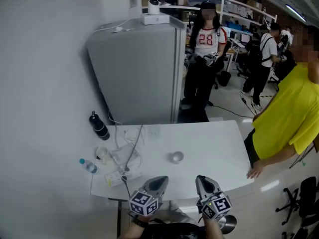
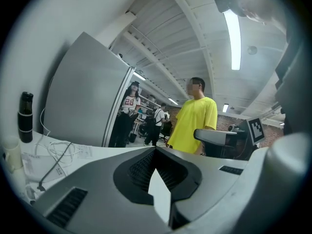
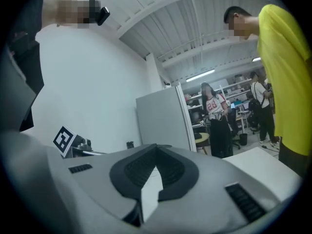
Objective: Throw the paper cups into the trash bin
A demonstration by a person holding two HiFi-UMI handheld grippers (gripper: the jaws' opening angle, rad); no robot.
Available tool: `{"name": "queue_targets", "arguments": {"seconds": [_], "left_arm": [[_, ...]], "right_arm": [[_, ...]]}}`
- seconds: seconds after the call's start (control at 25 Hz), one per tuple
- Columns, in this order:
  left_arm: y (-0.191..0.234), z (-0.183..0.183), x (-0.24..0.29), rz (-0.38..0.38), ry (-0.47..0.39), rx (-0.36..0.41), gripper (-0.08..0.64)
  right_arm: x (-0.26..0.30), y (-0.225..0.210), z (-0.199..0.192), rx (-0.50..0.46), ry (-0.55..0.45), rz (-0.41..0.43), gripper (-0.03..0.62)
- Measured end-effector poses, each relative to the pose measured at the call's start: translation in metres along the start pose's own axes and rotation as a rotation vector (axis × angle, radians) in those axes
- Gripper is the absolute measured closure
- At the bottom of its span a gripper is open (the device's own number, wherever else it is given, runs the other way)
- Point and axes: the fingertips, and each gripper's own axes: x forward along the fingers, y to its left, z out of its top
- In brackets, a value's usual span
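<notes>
Two grippers, both clenched on nothing: my left gripper (image 1: 158, 179) and right gripper (image 1: 201, 179) hover side by side at the near edge of the white table (image 1: 219, 138), each with its jaws pressed together. One paper cup (image 1: 175, 157) (small, greyish from above) stands on the table just ahead of the fingertips, between the two. Cables (image 1: 130, 151) lie left of the left fingertips. A person's hand (image 1: 255, 171) rests on the table, right of the right gripper.

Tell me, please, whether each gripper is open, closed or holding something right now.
Left gripper: closed, holding nothing.
Right gripper: closed, holding nothing.
</notes>
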Motion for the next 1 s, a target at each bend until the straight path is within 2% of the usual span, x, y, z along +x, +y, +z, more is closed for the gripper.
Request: {"name": "queue_targets", "arguments": {"seconds": [0.12,0.44,0.68,1.0], "left_arm": [[0.021,0.016,0.012,0.072,-0.033,-0.005,0.556],[0.041,0.043,0.057,0.181,-0.047,0.021,0.557],[0.042,0.045,0.082,0.215,-0.036,0.050,0.557],[0.045,0.037,0.108,0.234,-0.008,0.053,0.556]], "right_arm": [[0.032,-0.012,0.002,-0.027,0.023,0.075,0.588],[0.085,-0.052,0.013,-0.043,0.029,0.179,0.588],[0.107,-0.078,0.011,-0.047,0.024,0.207,0.586],[0.118,-0.090,-0.002,-0.064,0.054,0.222,0.581]]}}
